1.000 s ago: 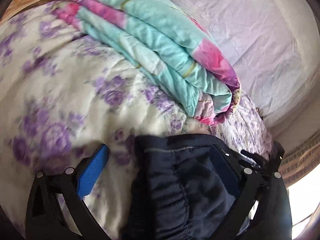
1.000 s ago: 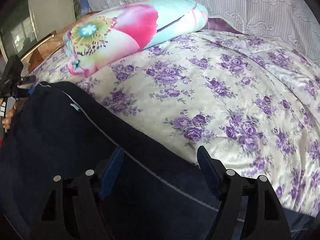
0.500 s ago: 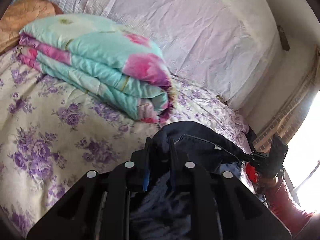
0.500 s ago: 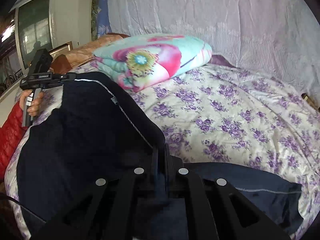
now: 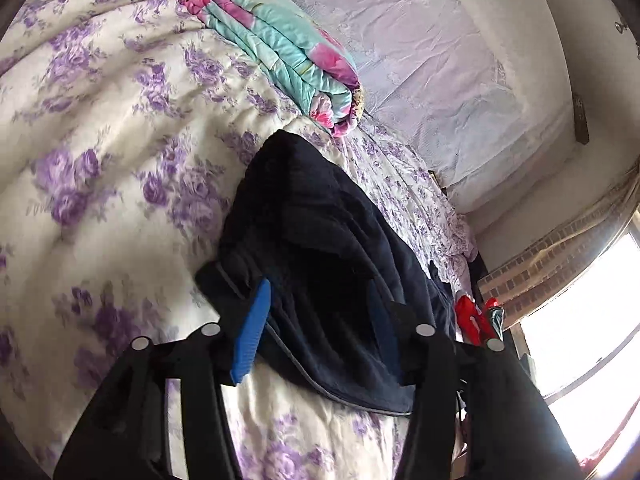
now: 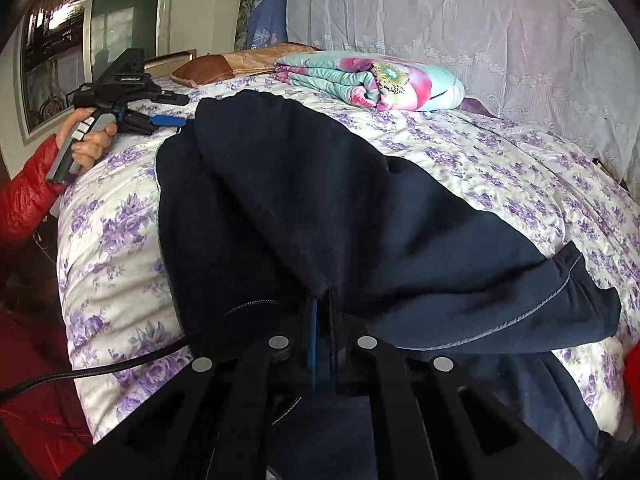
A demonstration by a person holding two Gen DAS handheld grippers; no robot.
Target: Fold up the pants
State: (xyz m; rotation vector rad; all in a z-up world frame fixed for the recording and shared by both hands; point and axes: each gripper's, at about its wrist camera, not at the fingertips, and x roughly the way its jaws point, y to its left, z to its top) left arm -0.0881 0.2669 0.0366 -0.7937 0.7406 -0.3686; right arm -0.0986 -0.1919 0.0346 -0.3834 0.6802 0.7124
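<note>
The dark navy pants (image 6: 300, 184) lie doubled over on the floral bed cover (image 6: 520, 168), one end trailing to the right. My right gripper (image 6: 322, 296) is shut on a pinch of the pants' fabric at the near fold. In the left wrist view the pants (image 5: 320, 240) run away from me. My left gripper (image 5: 318, 286) is opening, its blue pads (image 5: 254, 332) apart with cloth lying loosely between them, not pressed. The right wrist view shows the left gripper (image 6: 176, 110) at the pants' far left edge, held by a hand (image 6: 90, 142) in a red sleeve.
A folded turquoise and pink quilt (image 6: 372, 80) lies at the head of the bed, with a brown pillow (image 6: 224, 64) to its left. A lace cloth (image 5: 440, 60) covers the wall. A bright window (image 5: 580, 340) is at right. A black cable (image 6: 80, 372) hangs over the bed's near edge.
Both grippers closed on the pants and carried the fabric across the bed into a fold. The left jaws have since parted again; the right stays shut on the cloth.
</note>
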